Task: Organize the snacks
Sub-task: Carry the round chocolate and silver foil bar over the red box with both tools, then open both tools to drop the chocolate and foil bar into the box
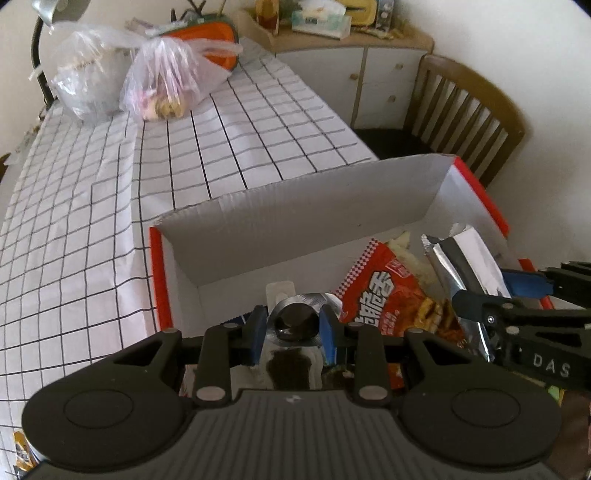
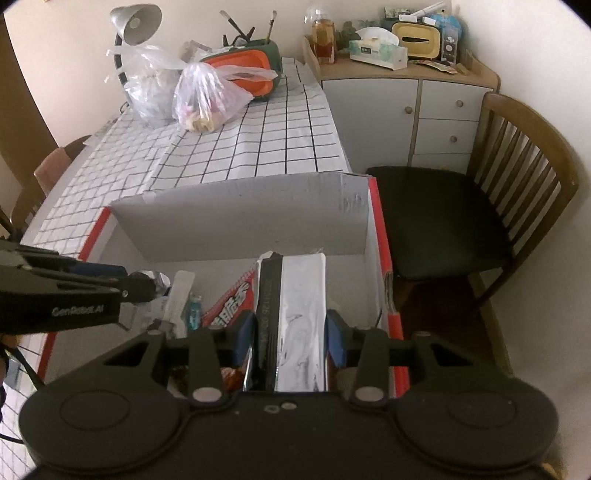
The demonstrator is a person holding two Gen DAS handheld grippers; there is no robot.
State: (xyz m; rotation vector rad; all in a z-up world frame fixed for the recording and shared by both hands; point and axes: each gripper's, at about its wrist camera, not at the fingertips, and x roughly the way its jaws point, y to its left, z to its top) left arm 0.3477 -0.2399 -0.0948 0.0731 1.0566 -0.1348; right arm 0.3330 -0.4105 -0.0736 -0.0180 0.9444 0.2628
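A cardboard box (image 1: 295,206) with white inside and red outside stands at the near end of the table; it appears too in the right wrist view (image 2: 240,225). My left gripper (image 1: 293,325) is shut on a small silver foil pouch (image 1: 295,317) over the box's left half. My right gripper (image 2: 290,332) is shut on a long silver foil packet (image 2: 299,306) over the right half. A red snack bag (image 1: 388,295) lies in the box between them. Each gripper shows in the other's view: the right (image 1: 484,288), the left (image 2: 147,282).
The checked tablecloth (image 1: 110,221) runs back to two filled plastic bags (image 2: 207,99), an orange and green case (image 2: 255,70) and a desk lamp (image 2: 136,22). A wooden chair (image 2: 480,206) and a cabinet (image 2: 406,110) stand to the right of the table.
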